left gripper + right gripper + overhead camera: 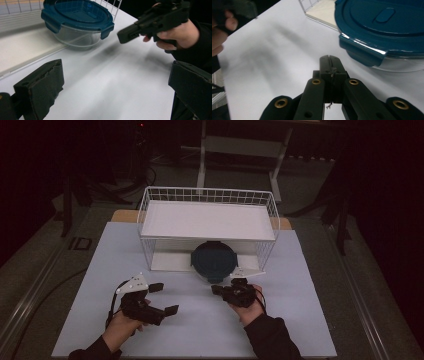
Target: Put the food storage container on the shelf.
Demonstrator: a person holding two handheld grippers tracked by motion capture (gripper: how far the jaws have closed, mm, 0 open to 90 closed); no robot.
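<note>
A white table (pixel 200 320) is seen from above, with a white wire basket (pixel 209 227) standing at its far side. The basket is shaped like a little shelf, with a flat white top and an open space under it.

A round box with a dark blue lid (pixel 214 261) is set at the front of that open space. It sits partly under the shelf and partly out on the table. In the left gripper view the box (pixel 77 23) is seen to have a clear bowl under the blue lid, and the lid is held on by clips at its edge. In the right gripper view the blue lid (pixel 384 27) is very close, with one clip just beyond the jaws.

The left gripper (pixel 162 299) is held by the left hand (pixel 122 325) near the front of the table, well apart from the box. Its jaws are spread wide apart, and nothing is held between them. This is shown clearly in the left gripper view, where one jaw is at each side with bare table between.

The right gripper (pixel 216 290) is held by the right hand (pixel 247 312) just in front of the box. Its jaws are pressed together, and nothing is pinched in them. The box is near its tip but is not touched.

A dark floor and a pale stand are seen behind the table.
</note>
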